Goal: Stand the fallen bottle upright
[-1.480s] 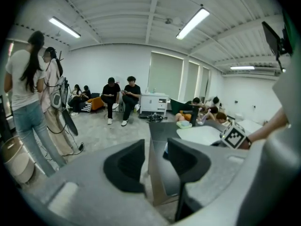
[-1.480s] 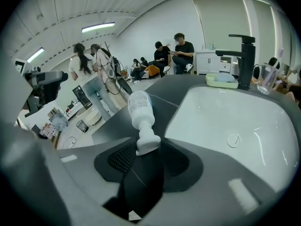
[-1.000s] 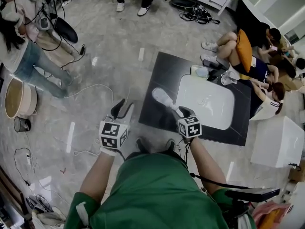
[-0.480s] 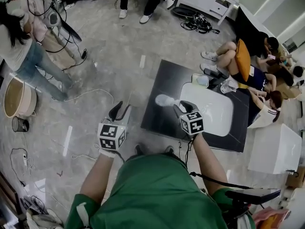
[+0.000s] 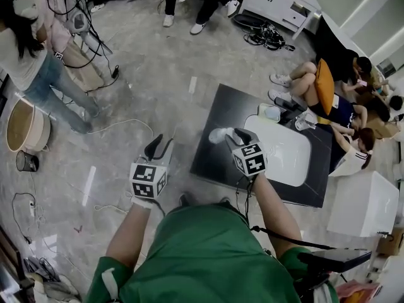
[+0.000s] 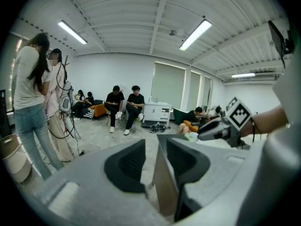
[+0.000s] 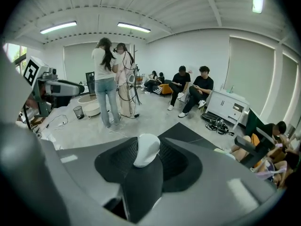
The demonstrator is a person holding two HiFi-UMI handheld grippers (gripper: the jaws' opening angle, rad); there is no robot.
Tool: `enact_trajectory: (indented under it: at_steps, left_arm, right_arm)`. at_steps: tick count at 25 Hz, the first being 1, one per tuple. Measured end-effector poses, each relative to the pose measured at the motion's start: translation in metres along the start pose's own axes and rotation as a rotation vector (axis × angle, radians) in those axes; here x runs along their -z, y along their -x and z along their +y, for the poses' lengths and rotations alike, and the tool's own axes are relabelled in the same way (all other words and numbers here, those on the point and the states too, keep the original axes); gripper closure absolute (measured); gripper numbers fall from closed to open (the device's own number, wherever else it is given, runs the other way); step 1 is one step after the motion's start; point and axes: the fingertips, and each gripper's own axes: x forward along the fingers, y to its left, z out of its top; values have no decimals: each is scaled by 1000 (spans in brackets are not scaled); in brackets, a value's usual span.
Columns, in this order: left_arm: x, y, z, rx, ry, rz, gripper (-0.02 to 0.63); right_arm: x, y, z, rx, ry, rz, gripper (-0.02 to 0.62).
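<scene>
The right gripper [image 5: 235, 137] is clamped on the white bottle [image 5: 220, 134]. In the right gripper view its two dark pads press the bottle's sides, w/ the rounded white end poking out past the tips. The bottle is not upright yet (it leans out ahead of the jaws, roughly in line w/ them, toward the top-left in the head view). It hangs over the near-left part of the dark table [image 5: 221, 103], apparently clear of the surface. Just right of this gripper, on the same table, lies a white tray [image 5: 287, 153]. Beyond the tray's far corner sits a small pale container [image 5: 270, 112], too small to id.

The left gripper [image 5: 161, 148] holds nothing. Its jaws stand apart, having just closed a little, w/ only floor [image 5: 145, 74] showing btwn them in the left gripper view. It hovers off the table's left edge, about level w/ the right gripper and a bit apart from it. The right gripper's marker cube [image 6: 240, 114] shows at the right of the left gripper view.

Further out, ahead-left of the left gripper, two people [image 5: 31, 49] stand among cables [image 5: 120, 122], w/ a round tub [image 5: 24, 130] beside them. To the right of the right gripper, several people [image 5: 341, 87] sit on the floor past the table. A white cabinet [image 5: 278, 2] stands far ahead.
</scene>
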Motion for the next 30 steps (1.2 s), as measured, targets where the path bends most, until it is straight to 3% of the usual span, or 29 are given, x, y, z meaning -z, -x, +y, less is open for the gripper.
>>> enact_trajectory:
  at_steps: [14,22,30]
  left_arm:
    - [-5,0,11,-16,-3,5,469]
    - [-17,-8,-2,2,-16,-9,469]
    - [-65,-16,-25,12,-53,-95,469]
  right_arm:
    - [-20,-10,10,-22,0,-37,448]
    - [-55,22,2,-10,-39,-203,448]
    - [-96,81,-13,37,-40,-392,448]
